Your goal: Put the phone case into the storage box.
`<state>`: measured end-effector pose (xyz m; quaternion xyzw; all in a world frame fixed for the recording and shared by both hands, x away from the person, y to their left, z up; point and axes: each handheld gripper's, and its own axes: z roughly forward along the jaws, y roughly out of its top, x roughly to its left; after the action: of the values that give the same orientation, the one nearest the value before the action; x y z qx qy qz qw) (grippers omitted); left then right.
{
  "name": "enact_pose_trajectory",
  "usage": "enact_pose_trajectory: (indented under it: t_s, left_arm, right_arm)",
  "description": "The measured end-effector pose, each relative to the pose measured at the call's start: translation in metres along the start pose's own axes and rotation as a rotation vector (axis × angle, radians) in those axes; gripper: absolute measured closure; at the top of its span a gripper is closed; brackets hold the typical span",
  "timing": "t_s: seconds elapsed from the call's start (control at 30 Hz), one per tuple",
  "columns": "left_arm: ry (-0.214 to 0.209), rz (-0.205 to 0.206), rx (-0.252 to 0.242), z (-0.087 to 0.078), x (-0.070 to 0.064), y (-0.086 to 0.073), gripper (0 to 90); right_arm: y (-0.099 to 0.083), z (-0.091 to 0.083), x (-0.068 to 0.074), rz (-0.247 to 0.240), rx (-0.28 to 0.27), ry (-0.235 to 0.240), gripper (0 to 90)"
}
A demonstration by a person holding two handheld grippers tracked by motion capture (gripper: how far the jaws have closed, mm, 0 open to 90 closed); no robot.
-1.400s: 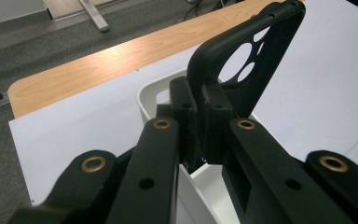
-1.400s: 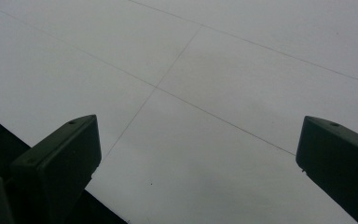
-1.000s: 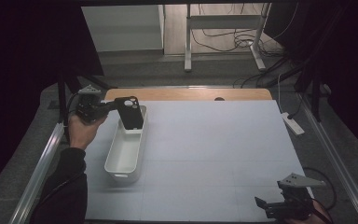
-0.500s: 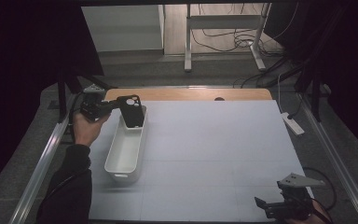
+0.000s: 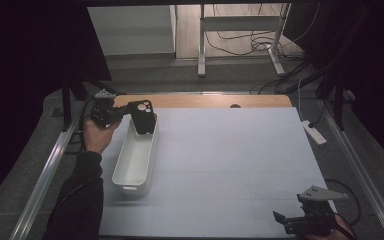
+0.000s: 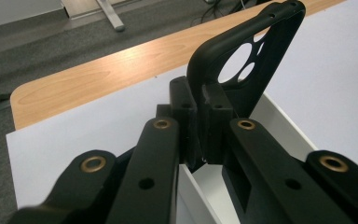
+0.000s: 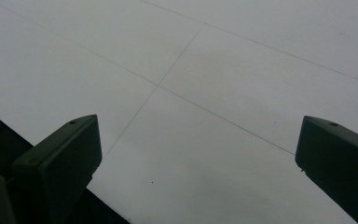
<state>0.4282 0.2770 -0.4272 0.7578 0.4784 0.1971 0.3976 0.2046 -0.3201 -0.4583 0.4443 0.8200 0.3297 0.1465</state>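
The left claw point(image 5: 125, 114) is pinched tight, held up by a hand point(image 5: 96, 135) on a stretched-out arm, while the right claw point(image 5: 300, 224) sits low with its jaws wide apart.

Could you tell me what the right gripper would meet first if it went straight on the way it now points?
Probably the pale grey table sheet. The right gripper has its jaws wide apart with nothing between them, angled down at bare sheet; depth is hard to judge.

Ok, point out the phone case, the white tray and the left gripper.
phone case point(image 5: 144, 116): high view, its back below the camera holes.
white tray point(image 5: 125, 188): high view, near-end rim.
left gripper point(image 6: 204, 122): left gripper view, where the fingertips clamp the case's edge.
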Motion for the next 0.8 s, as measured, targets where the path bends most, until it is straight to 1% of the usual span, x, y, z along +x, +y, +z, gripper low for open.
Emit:
enact_pose_trajectory:
  t_s: [0.27,0.6,0.8]
  left_arm:
    - [0.009,0.007,-0.002,0.008,0.0,0.0,85.5]
    - [0.022,0.033,-0.018,0.014,0.001,0.0,85.5]
    - [0.006,0.027,-0.031,0.016,0.004,-0.002,85.2]
  right_arm:
    - [0.0,-0.001,0.0,-0.002,-0.006,-0.001,0.8]
    - [0.0,0.0,0.0,-0.003,-0.005,0.001,0.8]
    - [0.0,0.0,0.0,-0.004,-0.004,0.001,0.9]
